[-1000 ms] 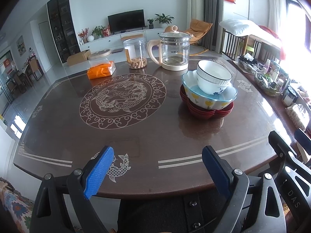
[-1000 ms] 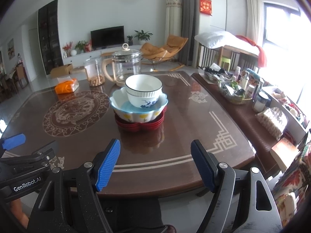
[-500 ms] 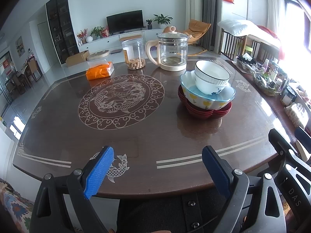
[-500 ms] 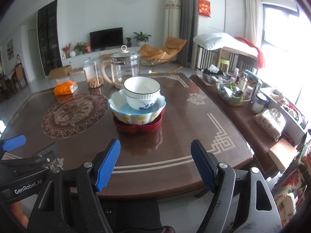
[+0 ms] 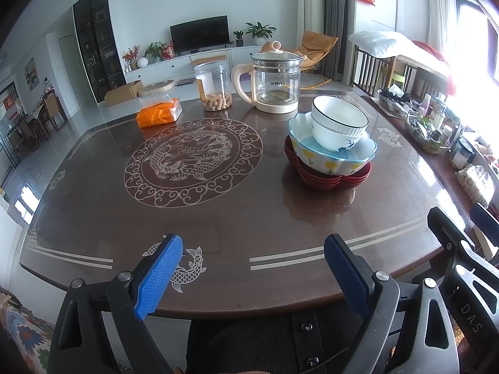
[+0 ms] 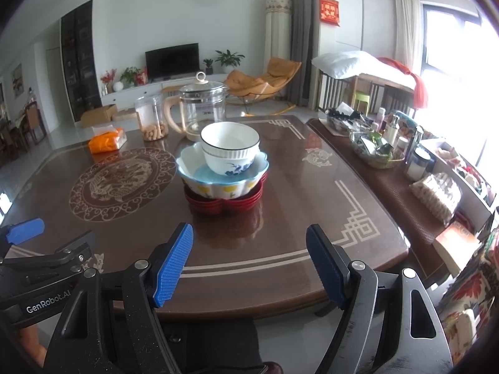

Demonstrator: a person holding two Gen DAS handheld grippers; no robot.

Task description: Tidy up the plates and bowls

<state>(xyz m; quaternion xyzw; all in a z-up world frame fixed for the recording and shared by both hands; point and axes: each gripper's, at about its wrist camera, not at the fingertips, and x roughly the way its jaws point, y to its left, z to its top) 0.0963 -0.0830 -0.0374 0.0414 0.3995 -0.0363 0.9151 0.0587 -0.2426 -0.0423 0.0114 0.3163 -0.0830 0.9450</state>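
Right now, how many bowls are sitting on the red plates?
2: a blue scalloped bowl directly on the red plates, and a white ribbed bowl nested inside it. More could be hidden beneath it.

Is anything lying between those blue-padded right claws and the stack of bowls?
Nothing: only bare brown table between the right gripper and bowl stack, per right-wrist view.

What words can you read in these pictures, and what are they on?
"GenRobot.AI" on the left gripper, on its black arm.
"DAS" on the right gripper, the rest cut off.
Red wall sign: gold Chinese characters, too blurred to read.
Glass kettle: small print, too blurred to read.
Snack jar: label unreadable.
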